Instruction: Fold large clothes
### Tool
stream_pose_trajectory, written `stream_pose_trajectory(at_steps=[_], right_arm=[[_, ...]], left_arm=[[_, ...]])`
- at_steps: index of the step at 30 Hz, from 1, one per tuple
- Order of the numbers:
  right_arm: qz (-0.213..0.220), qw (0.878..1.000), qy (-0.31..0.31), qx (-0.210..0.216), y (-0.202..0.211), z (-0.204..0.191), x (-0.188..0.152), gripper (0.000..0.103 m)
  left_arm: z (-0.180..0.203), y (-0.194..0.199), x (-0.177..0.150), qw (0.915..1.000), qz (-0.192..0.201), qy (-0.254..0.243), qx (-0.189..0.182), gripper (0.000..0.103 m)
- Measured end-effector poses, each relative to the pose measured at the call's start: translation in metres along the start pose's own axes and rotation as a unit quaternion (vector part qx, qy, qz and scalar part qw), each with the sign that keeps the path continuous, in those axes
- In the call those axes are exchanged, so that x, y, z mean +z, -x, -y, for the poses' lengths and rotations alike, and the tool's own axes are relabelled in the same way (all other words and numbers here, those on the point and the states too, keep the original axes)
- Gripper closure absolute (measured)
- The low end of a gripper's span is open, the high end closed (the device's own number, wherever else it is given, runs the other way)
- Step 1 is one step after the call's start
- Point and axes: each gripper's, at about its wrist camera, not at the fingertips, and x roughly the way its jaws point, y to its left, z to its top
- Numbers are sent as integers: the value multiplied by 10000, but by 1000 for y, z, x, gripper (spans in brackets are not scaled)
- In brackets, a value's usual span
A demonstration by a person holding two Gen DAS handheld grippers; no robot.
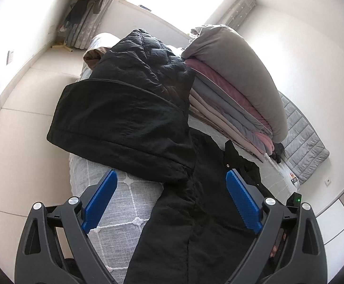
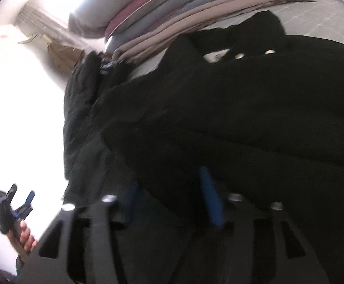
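left gripper (image 1: 172,203), black frame with blue ribbed pads: jaws spread wide, holding nothing, above the coat. right gripper (image 2: 169,201), same make, blurred: jaws parted over dark cloth, not clamped. long black padded coat (image 1: 134,108): sprawled on the pale grey checked bedspread (image 1: 124,201), sleeve folded across. stack of folded grey and pink bedding (image 1: 233,90): beside the coat.

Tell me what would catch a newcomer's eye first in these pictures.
A large black padded coat sprawls across the middle of the grey-white quilted bed, its folded part hanging over the bed's left edge. Right of it rises a tall stack of folded pink, grey and beige bedding, and the left claw hovers open over the coat.
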Motion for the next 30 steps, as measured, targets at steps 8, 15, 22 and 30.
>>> stream_pose_trajectory(at_steps=[8, 15, 22, 30], right_arm=[[1321, 9816, -1010, 939, 39, 18, 35, 23], [584, 9821, -1720, 505, -4, 55, 34, 25], [810, 9908, -739, 797, 19, -18, 23, 25], [621, 9883, -577, 1265, 15, -61, -30, 25]], left_arm=[[-1, 0, 0, 10000, -24, -2, -70, 13], [-22, -9, 12, 9980, -433, 419, -183, 13], [-149, -43, 40, 9683, -1028, 2171, -687, 9], [-304, -116, -6, 8973, -828, 4121, -1347, 9]])
